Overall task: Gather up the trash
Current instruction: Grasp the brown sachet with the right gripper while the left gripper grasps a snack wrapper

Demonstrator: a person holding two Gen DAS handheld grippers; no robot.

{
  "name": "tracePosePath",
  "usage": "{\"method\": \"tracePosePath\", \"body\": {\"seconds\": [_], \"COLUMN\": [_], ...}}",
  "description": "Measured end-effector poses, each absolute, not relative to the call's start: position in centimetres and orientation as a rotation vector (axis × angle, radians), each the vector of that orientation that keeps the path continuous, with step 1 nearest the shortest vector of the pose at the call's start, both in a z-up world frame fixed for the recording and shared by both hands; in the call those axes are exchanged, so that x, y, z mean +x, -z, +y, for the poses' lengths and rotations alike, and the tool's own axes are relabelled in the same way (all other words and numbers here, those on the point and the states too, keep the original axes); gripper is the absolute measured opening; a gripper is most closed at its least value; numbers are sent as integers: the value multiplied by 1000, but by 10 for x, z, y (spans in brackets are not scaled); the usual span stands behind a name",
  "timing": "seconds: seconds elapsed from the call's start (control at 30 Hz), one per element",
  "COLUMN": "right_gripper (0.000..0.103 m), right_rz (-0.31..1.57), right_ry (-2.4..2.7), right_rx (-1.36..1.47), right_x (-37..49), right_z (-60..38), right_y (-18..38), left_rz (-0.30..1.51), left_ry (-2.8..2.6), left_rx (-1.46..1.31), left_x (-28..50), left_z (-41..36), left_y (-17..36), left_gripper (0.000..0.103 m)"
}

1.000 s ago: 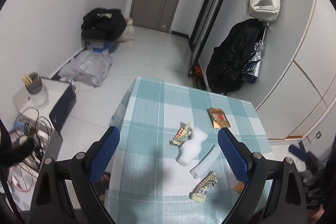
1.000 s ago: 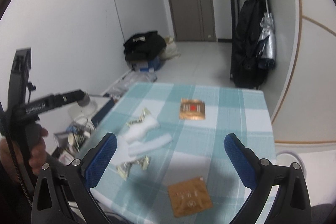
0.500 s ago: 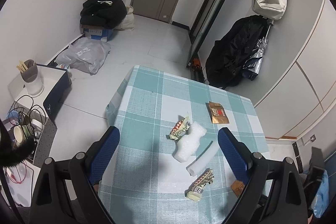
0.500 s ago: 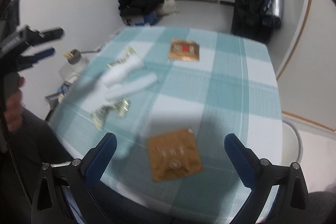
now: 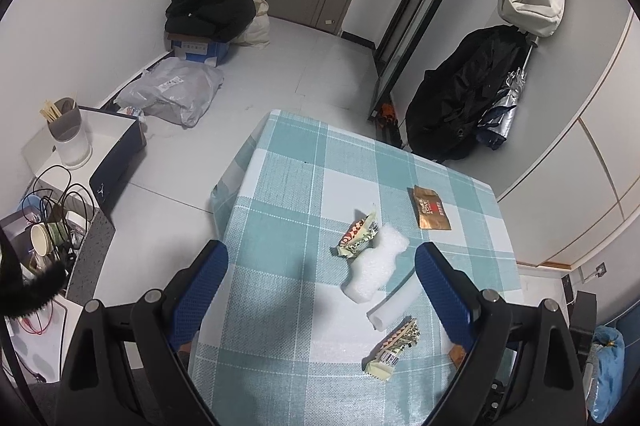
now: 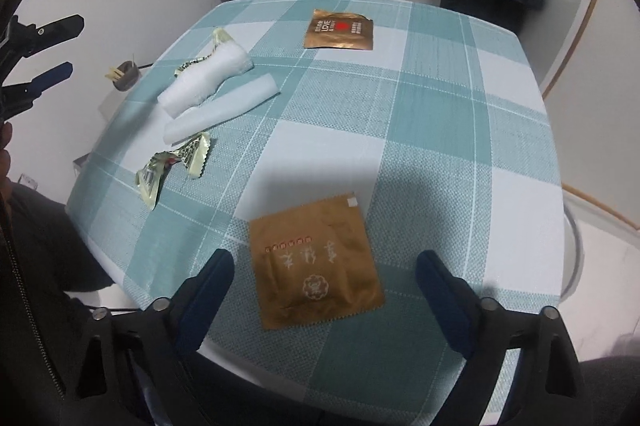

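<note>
Two grippers: your right gripper [image 6: 324,278] is closing, jaws straddling the near brown packet [image 6: 316,262] without touching; your left gripper [image 5: 320,274] is hanging wide apart, empty.

Even, cool indoor light from above; soft dark shadows of the grippers fall on the checked tablecloth [image 6: 420,114] toward its near edge. Both fisheye views bend straight lines strongly and fade to black at the corners. The right wrist view looks slightly soft; no glare
</note>
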State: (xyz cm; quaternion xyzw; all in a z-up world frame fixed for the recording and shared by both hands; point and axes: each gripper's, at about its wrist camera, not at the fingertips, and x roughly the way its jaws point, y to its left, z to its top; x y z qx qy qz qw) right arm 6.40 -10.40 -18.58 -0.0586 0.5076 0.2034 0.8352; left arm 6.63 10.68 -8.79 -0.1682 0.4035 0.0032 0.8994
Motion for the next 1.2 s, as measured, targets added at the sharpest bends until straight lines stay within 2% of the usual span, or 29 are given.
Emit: {"method": "tracePosePath", "body": {"seconds": [0.2,0.23,0.33,0.4,0.47,0.5,0.53,1.17,1.2], "right_gripper": [81,75,65,64,56,43,39,26,21], "right_rz": [1050,1040,1030,1024,1013,1003,995,1000,999], "right_ry": [-406,-416,-427,-424,-443,-452,-449,-514,-516], "right_rx": [-252,-259,-251,-247,-244,-249,-261,104,111], "right_x": [56,55,53,53,52,50,49,62,62], "right_z": [-90,-89,-87,-87,-86,-85,-83,-115,-115], "right_y": [190,189,188,188,187,186,186,179,178], "left_rz": [849,851,857,861,871,874,875,945,953], "left_ry": [-18,-19,-22,-22,-25,-25,-25,15,31], "left_rx": [-337,-335,-332,-326,-321,-320,-319,-233,-234], "left_x": [69,69,68,69,70,71,71,65,65], "left_z": [106,106,105,103,102,101,101,86,85], "left_y": [91,91,93,95,97,97,97,109,109], "left_gripper": [93,93,93,93,93,93,93,93,93]}}
